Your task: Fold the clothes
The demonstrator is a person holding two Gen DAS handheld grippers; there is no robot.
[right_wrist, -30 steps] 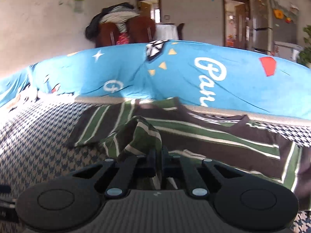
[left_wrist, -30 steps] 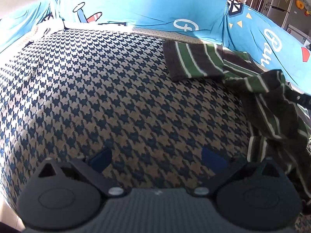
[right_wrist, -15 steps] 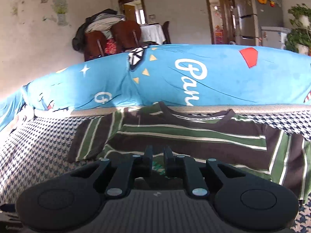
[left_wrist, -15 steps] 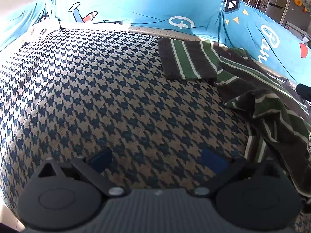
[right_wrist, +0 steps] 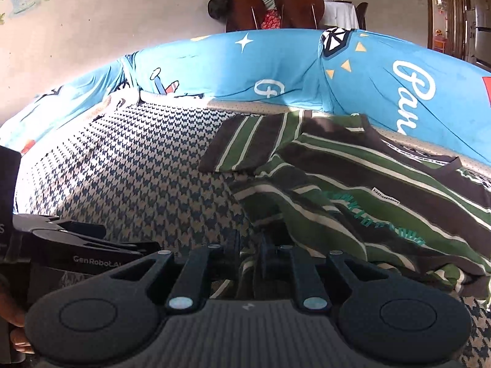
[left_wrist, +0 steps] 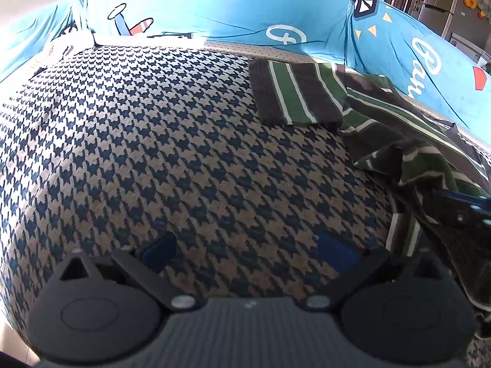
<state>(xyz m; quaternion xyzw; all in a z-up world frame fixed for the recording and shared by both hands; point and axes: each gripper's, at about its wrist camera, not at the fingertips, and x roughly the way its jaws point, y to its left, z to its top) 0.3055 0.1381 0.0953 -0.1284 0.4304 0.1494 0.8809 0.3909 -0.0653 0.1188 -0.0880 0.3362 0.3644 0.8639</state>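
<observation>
Houndstooth sofa cover [left_wrist: 172,141] is overhung by the wide-open, empty left gripper [left_wrist: 248,248]; the striped shirt [right_wrist: 353,202] is seen between the barely parted right gripper [right_wrist: 249,247] fingers, apparently unpressed.

right gripper [right_wrist: 248,247] loosened, raised shirt [right_wrist: 353,202] bunch dropped — crumpled flat

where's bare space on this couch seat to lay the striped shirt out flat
The houndstooth seat is bare across its middle and left, from the blue backrest cover down to the left gripper. The right side is crowded: the striped shirt lies rumpled there, one sleeve spread flat, with the right gripper at its near edge.
</observation>
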